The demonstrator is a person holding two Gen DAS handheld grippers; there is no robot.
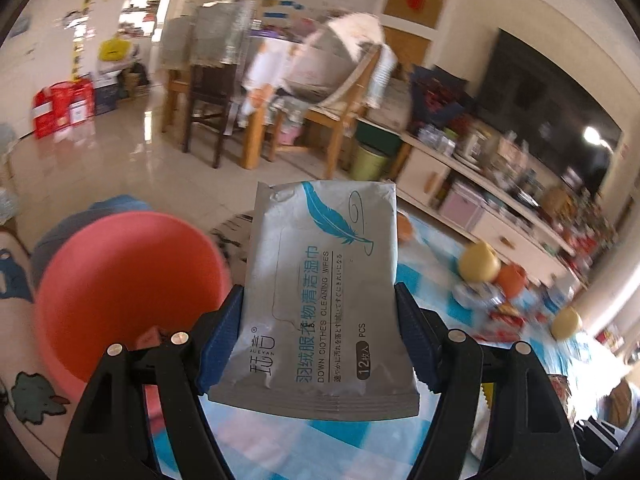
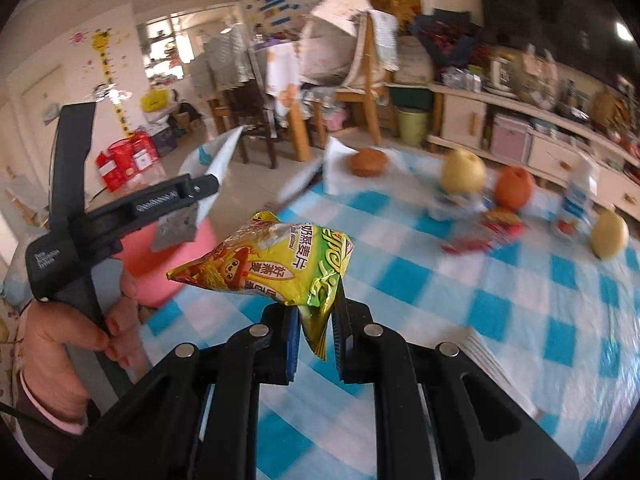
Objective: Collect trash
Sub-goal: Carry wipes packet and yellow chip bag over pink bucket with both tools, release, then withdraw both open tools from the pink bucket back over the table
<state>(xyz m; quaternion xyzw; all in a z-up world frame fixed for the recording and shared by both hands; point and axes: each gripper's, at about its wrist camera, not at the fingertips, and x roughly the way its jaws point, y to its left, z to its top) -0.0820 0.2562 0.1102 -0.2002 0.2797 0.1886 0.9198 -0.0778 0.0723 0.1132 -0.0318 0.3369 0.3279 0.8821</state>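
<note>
The pink bin (image 1: 120, 288) sits low on the left, off the table's (image 2: 480, 320) edge. The left gripper (image 1: 320, 328) pinches a grey wipes pack (image 1: 324, 296) between its fingers, up in the air beside the bin. The right gripper (image 2: 316, 332) pinches the tail of a yellow snack bag (image 2: 272, 264), which sticks up above its fingers over the table.

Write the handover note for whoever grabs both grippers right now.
Left gripper: shut on the silver wipes pack, held up beside the pink bin.
Right gripper: shut on the yellow snack wrapper, above the checkered tablecloth.
Done: both pieces lifted; neither is in the bin yet.
Left: drop both into the bin, then fetch the red wrappers lying among the fruit on the table. Leave the fruit.
</note>
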